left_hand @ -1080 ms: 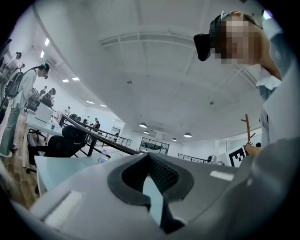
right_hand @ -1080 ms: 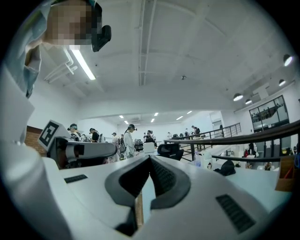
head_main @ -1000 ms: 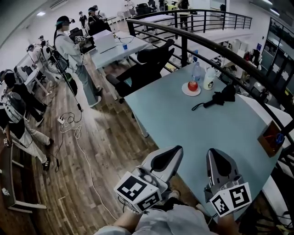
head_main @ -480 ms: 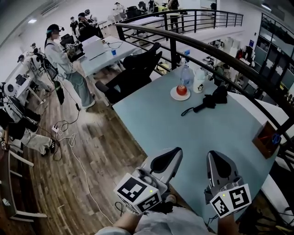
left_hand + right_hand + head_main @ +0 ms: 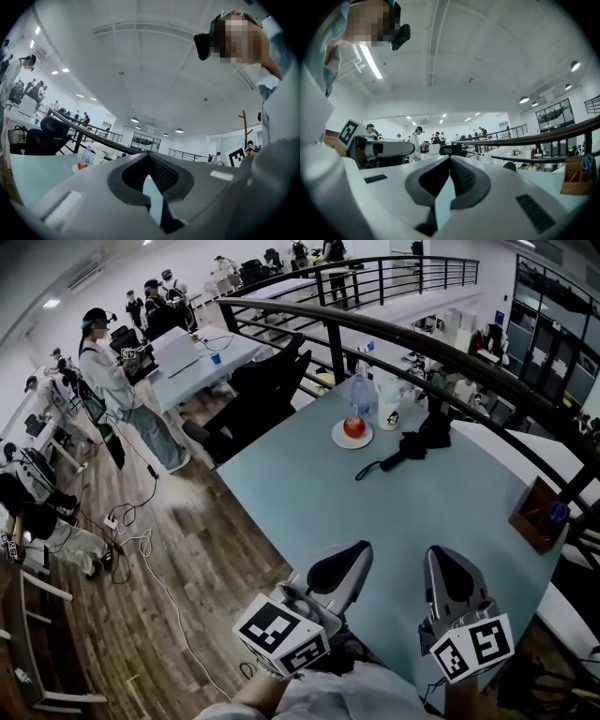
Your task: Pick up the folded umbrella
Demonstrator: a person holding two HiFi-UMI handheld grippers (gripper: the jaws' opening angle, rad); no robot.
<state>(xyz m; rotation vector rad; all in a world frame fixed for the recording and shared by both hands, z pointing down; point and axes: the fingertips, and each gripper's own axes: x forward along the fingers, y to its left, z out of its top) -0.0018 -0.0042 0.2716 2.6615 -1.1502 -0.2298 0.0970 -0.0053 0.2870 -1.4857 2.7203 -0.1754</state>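
The folded black umbrella (image 5: 414, 443) lies on the far part of the light blue table (image 5: 394, 512), its strap (image 5: 369, 468) trailing toward me. In the right gripper view it shows as a small dark lump (image 5: 509, 165) far ahead. My left gripper (image 5: 359, 549) and right gripper (image 5: 438, 555) are held side by side over the table's near edge, well short of the umbrella. Both are shut with nothing between the jaws, as the left gripper (image 5: 149, 157) and right gripper (image 5: 451, 159) show in their own views.
Behind the umbrella stand a plate with a red apple (image 5: 353, 428), a water bottle (image 5: 360, 394) and a white cup (image 5: 389, 410). A wooden box with scissors (image 5: 538, 514) sits at the table's right edge. A black railing (image 5: 441, 346) curves behind the table. People and cables occupy the floor at left.
In the head view the table and everything on it have slid left and slightly up. Both grippers keep their places in the view and stay shut.
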